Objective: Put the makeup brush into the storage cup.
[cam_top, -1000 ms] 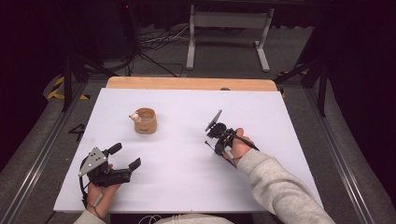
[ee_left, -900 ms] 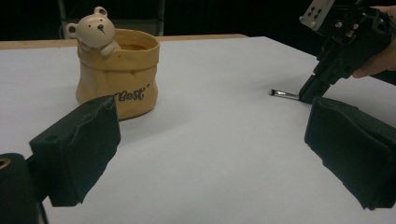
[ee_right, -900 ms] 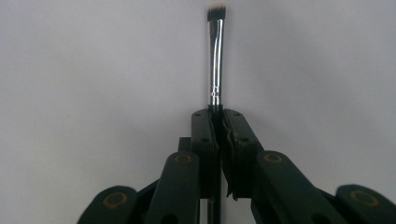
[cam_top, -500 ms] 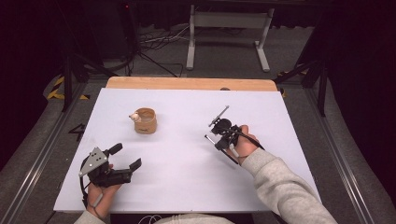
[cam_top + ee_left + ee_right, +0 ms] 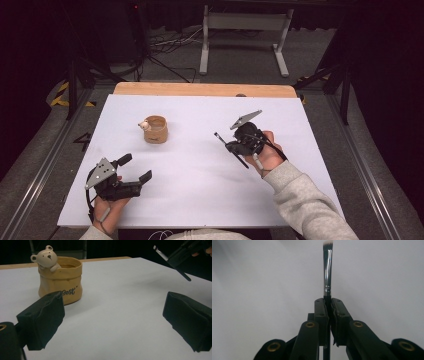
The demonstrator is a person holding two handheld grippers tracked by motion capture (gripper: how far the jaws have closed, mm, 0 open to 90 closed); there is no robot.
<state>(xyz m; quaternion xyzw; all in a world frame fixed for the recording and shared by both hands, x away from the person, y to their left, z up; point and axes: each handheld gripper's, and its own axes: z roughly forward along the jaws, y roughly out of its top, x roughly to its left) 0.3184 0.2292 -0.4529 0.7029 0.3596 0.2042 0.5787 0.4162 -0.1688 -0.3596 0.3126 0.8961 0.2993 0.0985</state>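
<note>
Brush (image 5: 327,270) bristles; bear pot (image 5: 60,280) lettering

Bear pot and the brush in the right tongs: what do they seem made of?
Bear pot: probably glazed ceramic, given its soft sheen, moulded sack-like creases and printed lettering; resin is possible. Brush: bright mirror-like ferrule looks like polished metal, with pale bristles at the tip and a dark handle, plastic or painted wood, unclear.

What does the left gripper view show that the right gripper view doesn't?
The left gripper view alone has the bear pot, tan with a little bear on its rim, framed by the left gripper and its wide-apart jaws. The right gripper view alone has the right gripper up close, jaws clamped on the handle. Shared: the brush and the white table.
</note>
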